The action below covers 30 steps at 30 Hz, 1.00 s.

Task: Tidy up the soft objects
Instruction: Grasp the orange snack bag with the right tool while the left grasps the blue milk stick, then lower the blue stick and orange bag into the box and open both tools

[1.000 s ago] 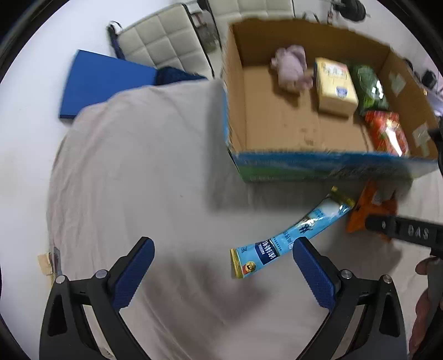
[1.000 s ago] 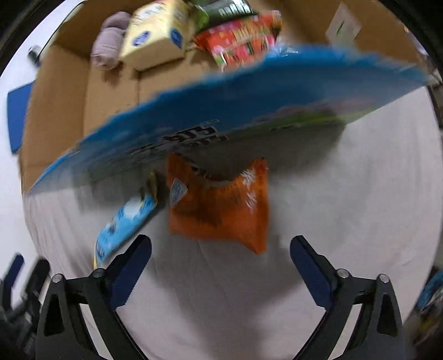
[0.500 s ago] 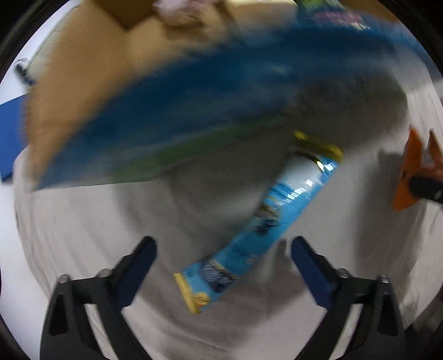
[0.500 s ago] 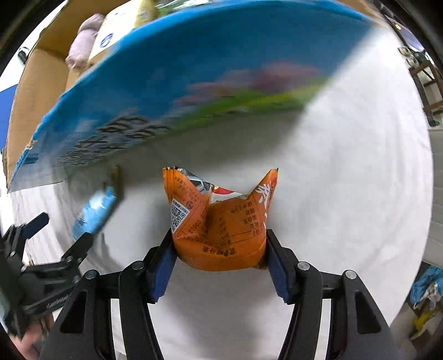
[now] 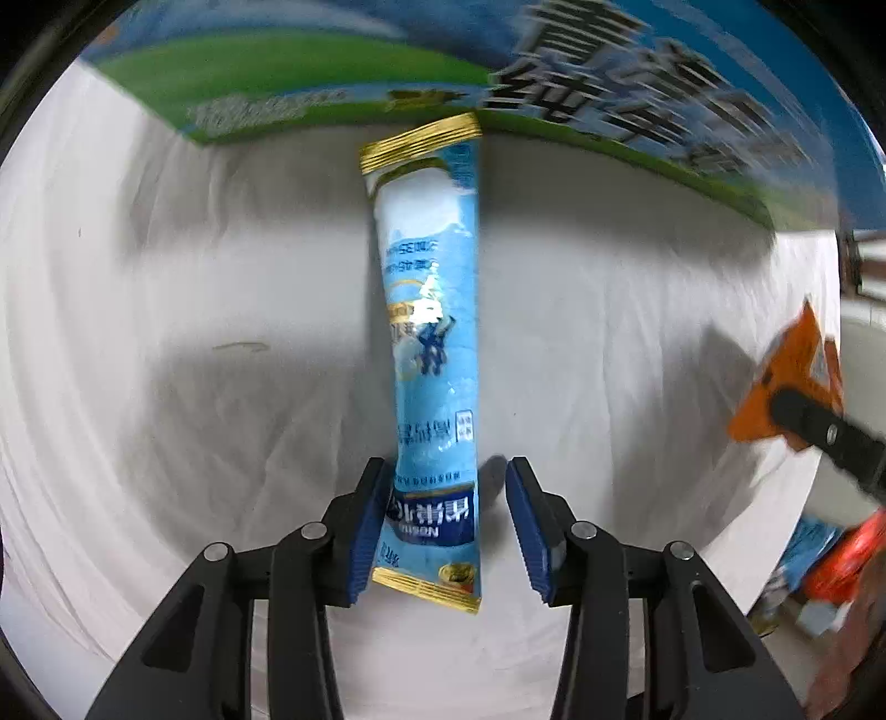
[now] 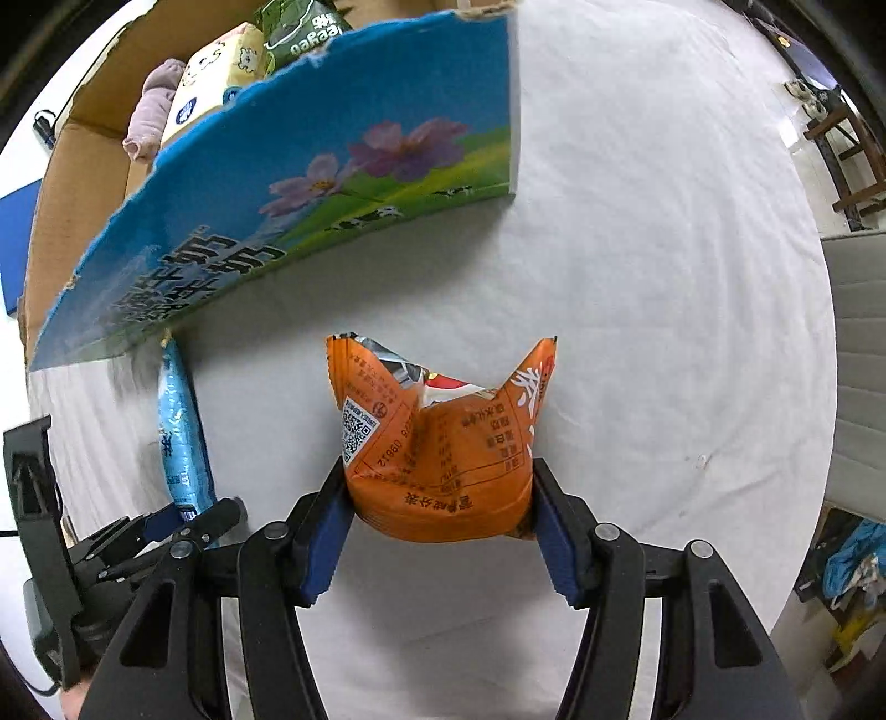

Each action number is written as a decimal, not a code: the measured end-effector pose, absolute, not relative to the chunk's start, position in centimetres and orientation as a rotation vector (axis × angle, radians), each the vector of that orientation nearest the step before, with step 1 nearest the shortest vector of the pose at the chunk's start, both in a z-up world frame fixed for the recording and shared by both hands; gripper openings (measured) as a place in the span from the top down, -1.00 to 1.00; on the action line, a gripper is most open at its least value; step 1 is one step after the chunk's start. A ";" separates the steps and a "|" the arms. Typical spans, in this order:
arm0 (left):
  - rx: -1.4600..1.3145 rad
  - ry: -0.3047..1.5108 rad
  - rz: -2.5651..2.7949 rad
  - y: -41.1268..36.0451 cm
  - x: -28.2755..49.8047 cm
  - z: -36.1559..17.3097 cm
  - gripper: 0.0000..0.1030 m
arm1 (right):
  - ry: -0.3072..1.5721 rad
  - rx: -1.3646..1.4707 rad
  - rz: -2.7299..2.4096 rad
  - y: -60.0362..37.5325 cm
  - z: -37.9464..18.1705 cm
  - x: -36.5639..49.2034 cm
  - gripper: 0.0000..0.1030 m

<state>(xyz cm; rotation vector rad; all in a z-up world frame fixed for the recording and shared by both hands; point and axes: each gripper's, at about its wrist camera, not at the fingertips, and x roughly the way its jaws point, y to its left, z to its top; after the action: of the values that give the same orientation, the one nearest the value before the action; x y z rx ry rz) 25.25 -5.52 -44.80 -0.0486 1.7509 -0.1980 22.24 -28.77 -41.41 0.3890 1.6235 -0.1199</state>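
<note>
A long light-blue stick packet point(image 5: 429, 354) lies on the white cloth, its far end by the cardboard box point(image 5: 387, 72). My left gripper point(image 5: 443, 526) straddles the packet's near end; the left pad touches it, and a gap shows at the right pad. My right gripper point(image 6: 440, 526) is shut on an orange snack bag point(image 6: 443, 437), which bulges between the pads. The blue packet also shows in the right wrist view point(image 6: 180, 437), with the left gripper point(image 6: 183, 520) at its near end. The box point(image 6: 299, 199) stands just beyond both.
Inside the box lie a pink cloth point(image 6: 152, 105), a yellow pack point(image 6: 216, 72) and a green bag point(image 6: 299, 27). A white cloth point(image 6: 664, 277) covers the table. A wooden chair point(image 6: 841, 160) stands off the far right edge. A blue mat point(image 6: 14, 243) lies at the left.
My left gripper has come down over the blue packet and narrowed around its near end. My right gripper closed on the orange bag and still grips it.
</note>
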 end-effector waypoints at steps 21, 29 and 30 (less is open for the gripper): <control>-0.118 1.567 -0.150 -7.9 21.2 -42.5 0.76 | 1.614 0.231 -0.025 -23.8 -42.4 23.0 -0.22; -0.168 1.508 -0.150 -6.5 16.8 -39.2 0.76 | 1.588 0.245 0.029 -22.2 -40.7 21.4 -0.21; -0.174 1.500 -0.155 -6.1 16.9 -38.5 0.76 | 1.581 0.248 0.035 -22.3 -40.3 21.2 -0.21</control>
<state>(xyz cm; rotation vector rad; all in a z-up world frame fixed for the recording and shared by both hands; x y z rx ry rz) 16.90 -6.12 -38.50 -0.1742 1.5004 -0.1554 21.15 -22.27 -40.25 0.2483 1.5808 0.0354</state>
